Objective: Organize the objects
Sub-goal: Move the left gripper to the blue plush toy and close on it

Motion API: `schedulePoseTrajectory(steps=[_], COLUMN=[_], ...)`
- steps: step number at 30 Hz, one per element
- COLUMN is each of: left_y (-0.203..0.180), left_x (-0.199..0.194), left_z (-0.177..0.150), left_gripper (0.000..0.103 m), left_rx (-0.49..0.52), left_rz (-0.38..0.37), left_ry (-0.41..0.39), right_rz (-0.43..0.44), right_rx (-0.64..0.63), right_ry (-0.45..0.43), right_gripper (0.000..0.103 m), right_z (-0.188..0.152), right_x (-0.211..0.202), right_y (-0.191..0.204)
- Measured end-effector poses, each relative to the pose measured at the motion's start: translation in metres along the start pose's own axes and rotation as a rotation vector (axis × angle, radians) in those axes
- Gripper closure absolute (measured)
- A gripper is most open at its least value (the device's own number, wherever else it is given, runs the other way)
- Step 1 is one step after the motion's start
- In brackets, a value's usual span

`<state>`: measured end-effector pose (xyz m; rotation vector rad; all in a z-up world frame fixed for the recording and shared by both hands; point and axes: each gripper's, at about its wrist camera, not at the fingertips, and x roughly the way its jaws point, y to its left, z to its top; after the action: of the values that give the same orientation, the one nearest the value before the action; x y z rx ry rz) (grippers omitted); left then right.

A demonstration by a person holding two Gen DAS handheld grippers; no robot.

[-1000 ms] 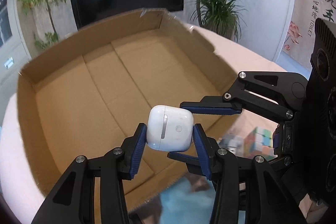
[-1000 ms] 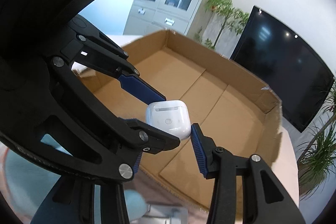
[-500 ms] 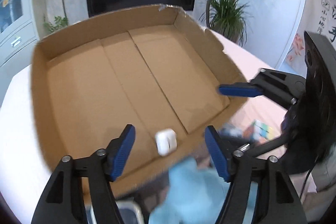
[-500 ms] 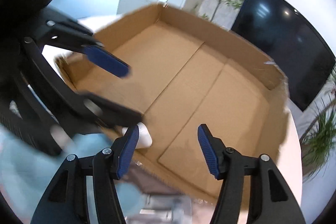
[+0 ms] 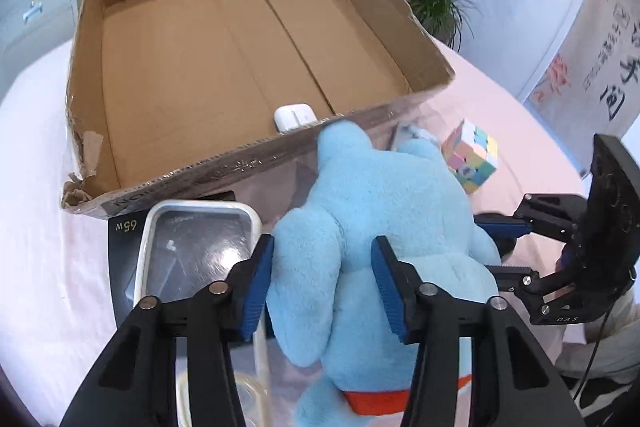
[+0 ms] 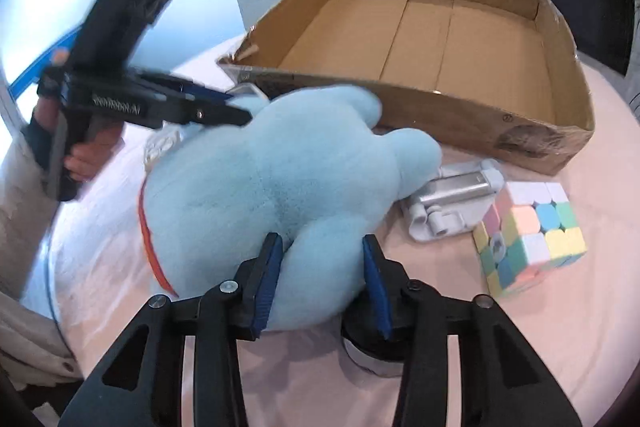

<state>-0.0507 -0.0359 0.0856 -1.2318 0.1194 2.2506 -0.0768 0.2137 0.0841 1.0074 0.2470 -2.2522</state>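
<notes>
A light blue plush toy [image 5: 372, 227] with an orange band lies on the pink tablecloth in front of a shallow cardboard box [image 5: 86, 67]. My left gripper [image 5: 322, 283] is closing, and its blue pads press into one lobe of the plush. My right gripper [image 6: 322, 279] is closing too, its pads squeezing another lobe of the plush toy [image 6: 280, 179] from the opposite side. Inside the box, against its near wall, lies a white earbud case [image 5: 294, 117]. In the right wrist view the box [image 6: 460, 131] stands behind the plush.
A pastel puzzle cube [image 6: 532, 239] and a grey-white gadget [image 6: 448, 203] lie right of the plush. A clear white-rimmed tray [image 5: 196, 247] rests on a black carton to its left. A dark round object [image 6: 372, 355] sits under my right gripper. A hand [image 6: 88, 155] holds the left gripper.
Both grippers let the white earbud case go into the box, drew back and down out of it, and have now come together around the blue plush toy.
</notes>
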Motion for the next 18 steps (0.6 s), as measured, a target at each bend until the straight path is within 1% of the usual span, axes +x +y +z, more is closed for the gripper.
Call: schedulePoseTrajectory(steps=[1, 3, 4, 5, 6, 8, 10, 11, 12, 14, 16, 18], left_y=[-0.003, -0.012, -0.016, -0.023, -0.034, -0.048, -0.056, -0.055, -0.052, -0.040, -0.029, -0.026], left_x=[-0.003, -0.016, -0.021, -0.028, -0.037, -0.046, -0.054, -0.055, -0.056, -0.056, -0.055, -0.055], left_z=[-0.001, -0.015, -0.021, -0.029, -0.039, -0.054, -0.069, -0.076, -0.081, -0.091, -0.097, -0.101], left_gripper=[0.060, 0.063, 0.063, 0.063, 0.063, 0.063, 0.063, 0.062, 0.061, 0.058, 0.055, 0.054], left_rx=[-0.001, -0.019, -0.025, -0.029, -0.027, -0.029, -0.042, -0.062, -0.080, -0.131, -0.173, -0.198], left_rz=[-0.001, -0.015, -0.023, -0.033, -0.034, -0.014, 0.025, 0.048, 0.055, 0.054, 0.056, 0.062], left_ry=[-0.006, -0.016, -0.017, -0.018, -0.023, -0.025, -0.029, -0.027, -0.025, -0.020, -0.025, -0.046], right_rz=[-0.005, -0.007, 0.001, 0.013, 0.014, 0.023, 0.036, 0.038, 0.032, 0.024, 0.028, 0.046], right_rx=[-0.010, -0.027, -0.032, -0.038, -0.047, -0.074, -0.092, -0.097, -0.091, -0.058, 0.008, 0.103], right_ry=[-0.002, -0.015, -0.022, -0.026, -0.032, -0.026, -0.009, -0.001, 0.007, 0.015, -0.005, -0.037], right_gripper=[0.068, 0.073, 0.073, 0.076, 0.083, 0.084, 0.084, 0.082, 0.078, 0.075, 0.070, 0.055], right_z=[-0.001, -0.008, -0.012, -0.017, -0.024, -0.033, -0.045, -0.049, -0.053, -0.057, -0.060, -0.060], right_x=[-0.001, -0.009, -0.015, -0.027, -0.036, -0.053, -0.063, -0.064, -0.061, -0.049, -0.045, -0.044], right_y=[0.003, 0.005, 0.006, 0.005, 0.006, 0.010, 0.012, 0.013, 0.014, 0.014, 0.011, 0.006])
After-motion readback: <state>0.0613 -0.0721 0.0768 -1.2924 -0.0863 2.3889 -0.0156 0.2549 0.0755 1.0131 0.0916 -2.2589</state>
